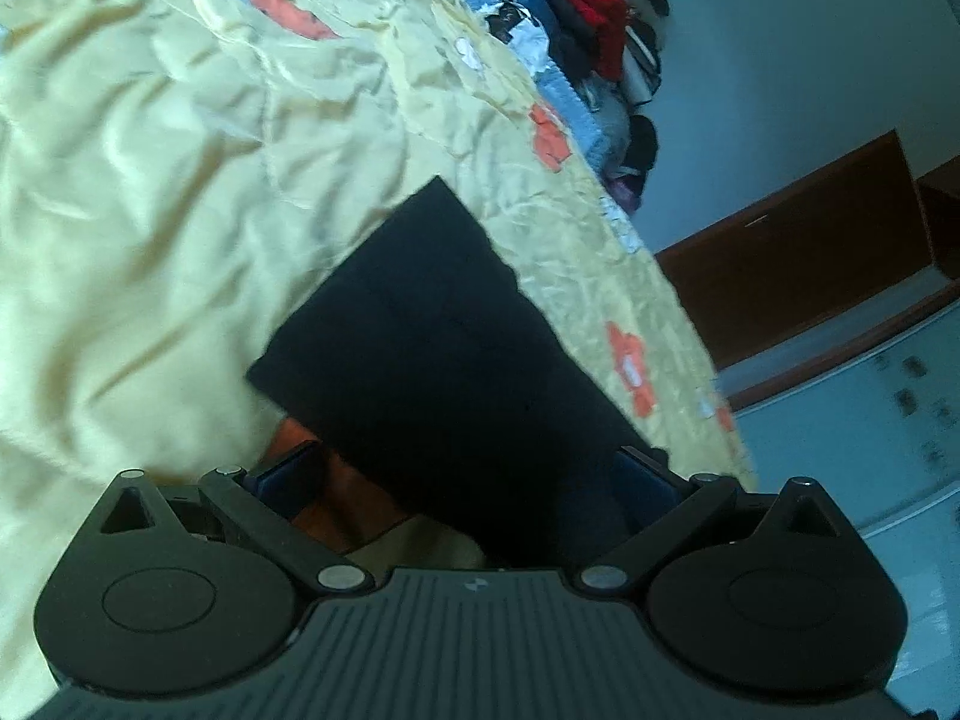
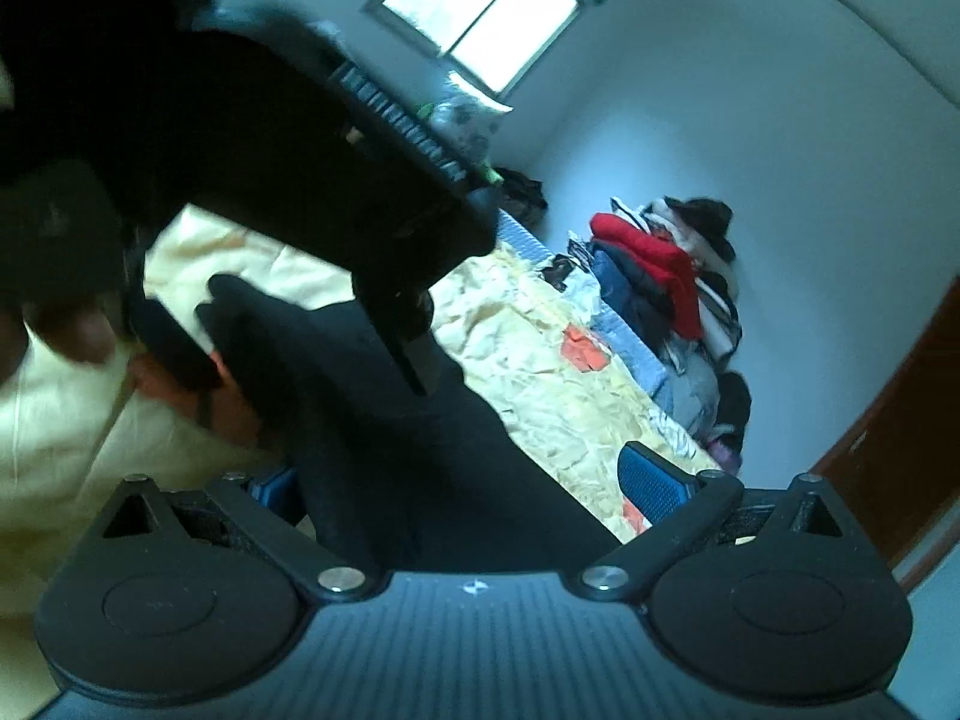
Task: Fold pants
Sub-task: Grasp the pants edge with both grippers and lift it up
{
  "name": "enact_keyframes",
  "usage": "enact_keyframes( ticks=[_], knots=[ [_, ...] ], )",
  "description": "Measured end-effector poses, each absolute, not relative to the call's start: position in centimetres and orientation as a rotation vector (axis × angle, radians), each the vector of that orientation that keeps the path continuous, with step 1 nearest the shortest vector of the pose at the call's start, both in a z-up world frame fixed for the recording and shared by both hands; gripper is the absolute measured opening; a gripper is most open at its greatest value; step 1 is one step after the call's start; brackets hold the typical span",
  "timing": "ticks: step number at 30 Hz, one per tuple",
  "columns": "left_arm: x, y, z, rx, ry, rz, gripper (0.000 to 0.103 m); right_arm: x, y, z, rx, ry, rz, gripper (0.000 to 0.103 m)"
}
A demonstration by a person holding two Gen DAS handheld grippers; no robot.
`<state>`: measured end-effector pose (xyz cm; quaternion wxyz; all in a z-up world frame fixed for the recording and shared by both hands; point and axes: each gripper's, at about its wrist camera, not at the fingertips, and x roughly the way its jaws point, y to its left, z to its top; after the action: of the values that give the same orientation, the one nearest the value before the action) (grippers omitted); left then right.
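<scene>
We see the black fabric pants (image 1: 444,348) lying on the bed, on its wrinkled pale-yellow quilted bedspread with orange flower patches (image 1: 150,180), folded end pointing away from us. Left gripper (image 1: 465,480): blue-padded fingers (image 1: 288,474) spread wide, pants fabric running between them, no pinch visible. Right gripper (image 2: 462,480): fingers (image 2: 651,483) spread as well, dark fabric (image 2: 420,450) passing through the gap, not clamped as far as we can tell. In the right wrist view the left gripper's black body (image 2: 336,180) sits above and ahead, over the pants; exact contact unclear, frame is blurred. Heap of mixed clothes with a red garment on top (image 2: 666,276) stacked at the far side of the bed against the pale wall. Bright window (image 2: 486,6) up high. Dark brown wooden furniture (image 1: 810,264) stands beyond the bed edge in the left wrist view.
</scene>
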<state>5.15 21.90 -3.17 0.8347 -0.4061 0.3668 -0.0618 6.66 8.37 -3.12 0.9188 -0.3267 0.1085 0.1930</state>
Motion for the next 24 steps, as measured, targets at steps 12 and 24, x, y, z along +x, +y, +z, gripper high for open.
enact_keyframes(
  ticks=[12, 24],
  knots=[
    [9.1, 21.4, -3.3, -0.890, 0.734, -0.113, 0.086, 8.3, 2.0, 2.0, -0.335, 0.385, 0.654, 0.103],
    [7.7, 20.3, -3.4, -0.724, 0.662, -0.010, 0.020, 15.9, 5.3, -2.0, -0.330, 0.573, 0.584, 0.033]
  ],
)
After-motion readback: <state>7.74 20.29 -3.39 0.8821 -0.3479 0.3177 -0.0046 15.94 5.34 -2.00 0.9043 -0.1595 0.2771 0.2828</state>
